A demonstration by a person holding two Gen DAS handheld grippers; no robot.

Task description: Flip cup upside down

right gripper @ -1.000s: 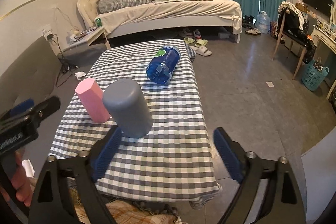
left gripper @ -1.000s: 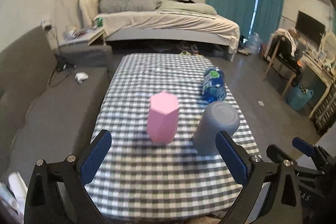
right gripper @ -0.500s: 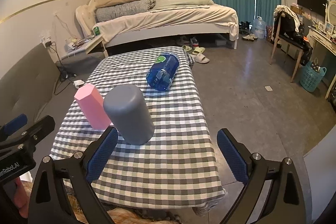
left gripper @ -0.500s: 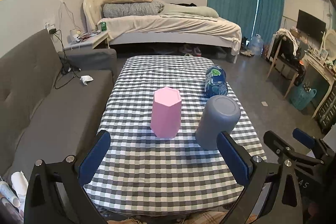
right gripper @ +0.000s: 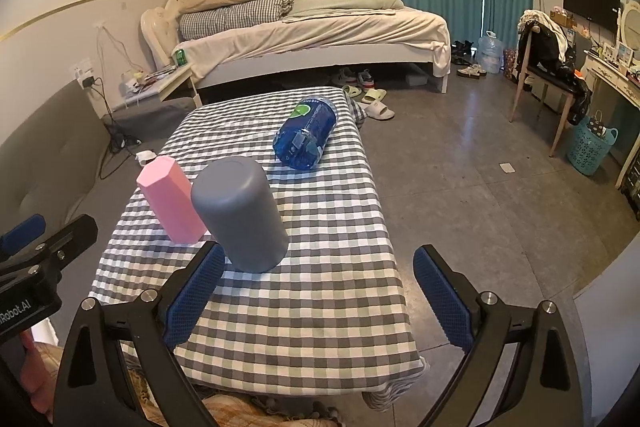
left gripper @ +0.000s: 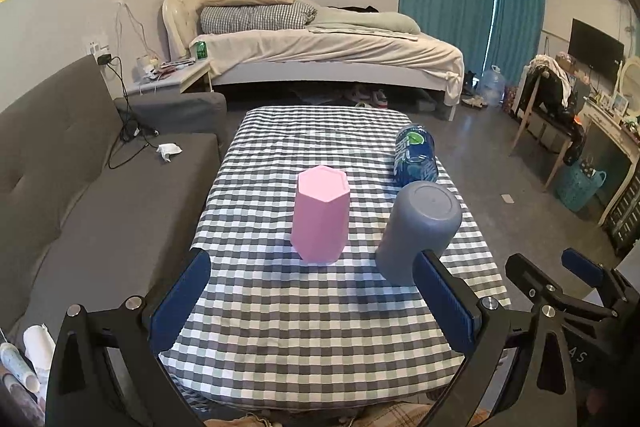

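White lettering reading "Robot.AI", with its start cut off by the picture's edge, is seen on the black body of the left tongs (right gripper: pixel 24 239) in the right wrist view. The letters "AS" are made out on the right tongs (left gripper: pixel 580 275) in the left wrist view. Print on the blue bottle (right gripper: pixel 306 137) is too blurred to be read.

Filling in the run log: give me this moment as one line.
left gripper: open, empty | right gripper: open, empty | pink cup: closed end up | grey cup: closed end up | blue bottle: lying on checked table
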